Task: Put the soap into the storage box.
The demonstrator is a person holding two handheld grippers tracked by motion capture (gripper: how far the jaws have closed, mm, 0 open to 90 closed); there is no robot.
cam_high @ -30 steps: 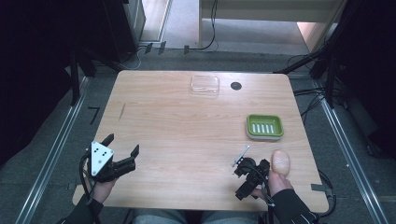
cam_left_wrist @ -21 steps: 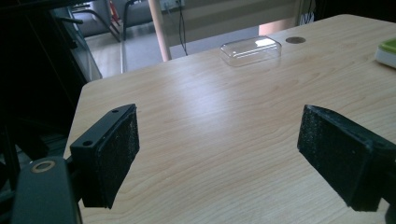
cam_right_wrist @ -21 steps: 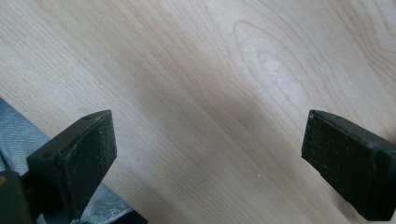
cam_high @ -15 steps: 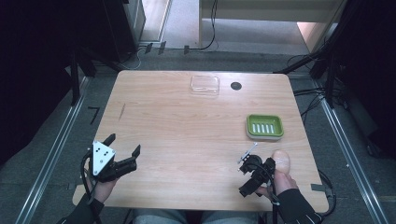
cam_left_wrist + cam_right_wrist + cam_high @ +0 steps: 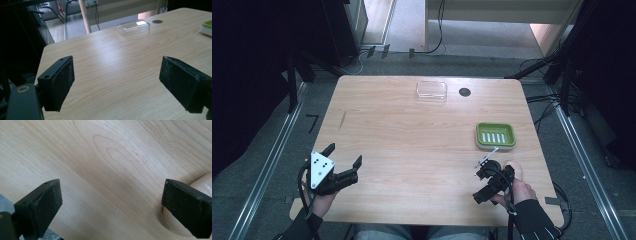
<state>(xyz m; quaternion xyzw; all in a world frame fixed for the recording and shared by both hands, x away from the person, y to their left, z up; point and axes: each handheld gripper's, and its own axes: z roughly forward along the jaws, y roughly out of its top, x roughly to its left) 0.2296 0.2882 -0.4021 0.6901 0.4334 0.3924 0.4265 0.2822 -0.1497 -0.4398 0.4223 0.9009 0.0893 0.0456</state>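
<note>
My left gripper (image 5: pixel 344 155) hovers open over the table's near-left corner, and its pads (image 5: pixel 62 82) have nothing between them. Over the near-right part of the table, my right gripper (image 5: pixel 492 184) is tilted down at the bare wood, also open and empty (image 5: pixel 111 205). A pale rounded shape (image 5: pixel 202 185) lies just behind its right jaw; it may be a thumb or a small bar, I cannot tell which (image 5: pixel 514 169). A green soap dish (image 5: pixel 495 135) with white ridges sits just beyond the right gripper. A clear plastic lid (image 5: pixel 431 90) lies at the far edge (image 5: pixel 133 26).
A small dark round hole (image 5: pixel 464 92) is set in the wooden table (image 5: pixel 412 140) to the right of the lid. Cables and metal rails run along the floor on both sides. The table's near edge is close under the right gripper.
The right gripper has shifted slightly to the right and turned a little with the hand. The left gripper has stayed where it was, still open.
</note>
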